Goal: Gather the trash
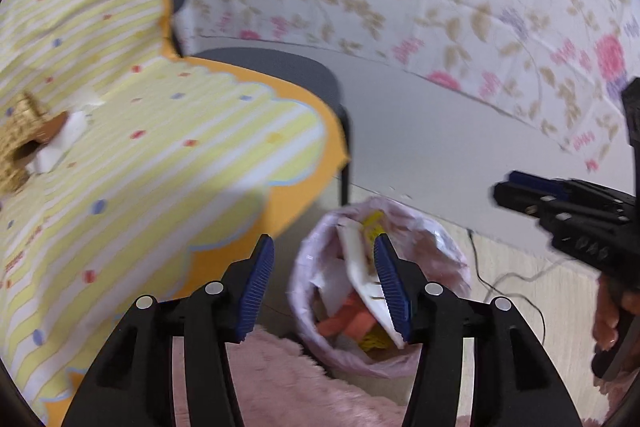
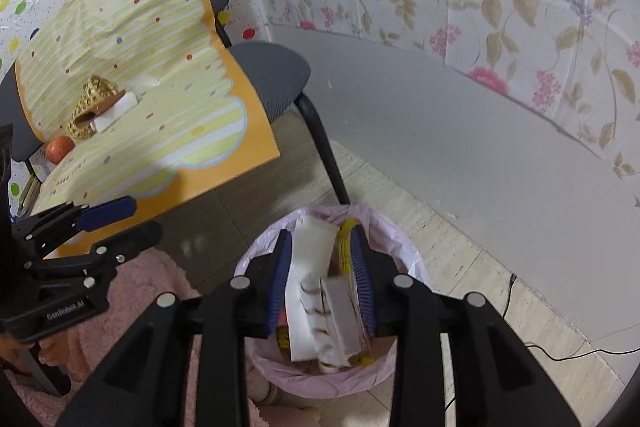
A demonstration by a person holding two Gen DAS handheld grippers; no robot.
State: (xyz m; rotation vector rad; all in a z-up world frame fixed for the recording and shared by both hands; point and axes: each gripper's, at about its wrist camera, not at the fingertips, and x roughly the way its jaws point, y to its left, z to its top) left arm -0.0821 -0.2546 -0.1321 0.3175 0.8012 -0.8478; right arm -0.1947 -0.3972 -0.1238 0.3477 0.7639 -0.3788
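Down on the floor beside the chair leg: a trash bin [image 2: 332, 307] lined with a pale pink bag [image 1: 448, 247], nearly full. Inside it: white paper pieces [image 2: 310, 267] with brown smears, a yellow wrapper [image 1: 374, 223] at the far rim, orange scraps [image 1: 348, 319] lower down. Directly over the bin mouth: right tongs [image 2: 322, 281], released, pads apart with the white paper seen in the gap but not pinched. Just left of the bin, above the edge of a pink fluffy rug [image 1: 288, 379]: left tongs [image 1: 324, 287], spread wide, nothing between the blue pads [image 1: 256, 287]. On the grey chair [image 2: 272, 75]: a yellow striped cloth [image 2: 140, 75] with orange border, carrying a golden woven basket [image 2: 92, 107] tipped on its side, a white crumpled piece [image 2: 114, 113] touching its opening, and an orange-red round fruit [image 2: 59, 150] near the cloth's edge. Behind: floral sheeting [image 2: 500, 7] over a grey wall, a thin black cable [image 2: 560, 351] along the wooden floor.
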